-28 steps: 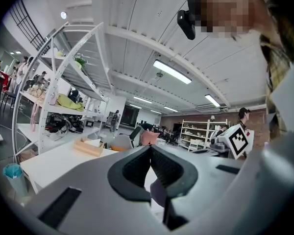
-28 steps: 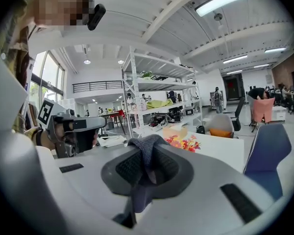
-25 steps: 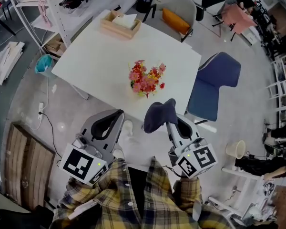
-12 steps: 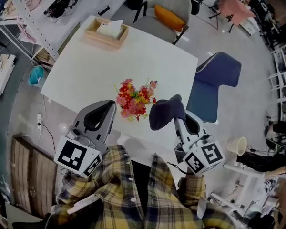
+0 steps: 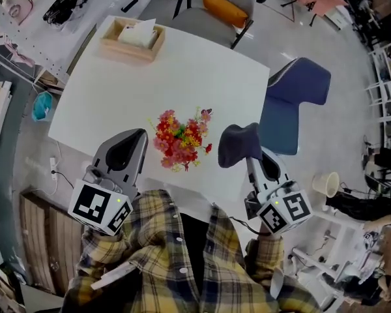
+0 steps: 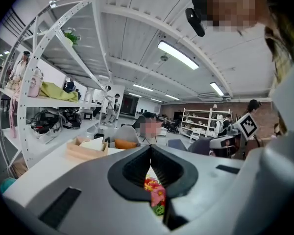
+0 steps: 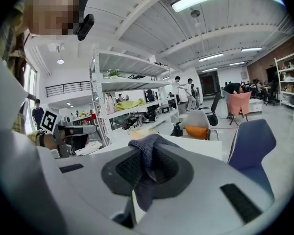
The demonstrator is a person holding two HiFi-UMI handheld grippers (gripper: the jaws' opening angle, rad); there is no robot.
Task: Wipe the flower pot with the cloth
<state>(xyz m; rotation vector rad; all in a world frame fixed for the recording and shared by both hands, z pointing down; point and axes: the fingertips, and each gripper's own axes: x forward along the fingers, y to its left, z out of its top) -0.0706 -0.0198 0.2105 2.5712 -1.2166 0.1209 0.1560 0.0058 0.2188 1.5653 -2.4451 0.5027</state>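
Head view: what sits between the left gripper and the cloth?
The flowers, standing on the white table, sit between the left gripper and the cloth clamped in the right gripper. The head view shows it.

The flowers [image 5: 180, 140] hide the flower pot from the head view.

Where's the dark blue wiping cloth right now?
In the head view, the cloth is pinched in the right gripper. It sits just right of the flowers, above the near edge of the white table.
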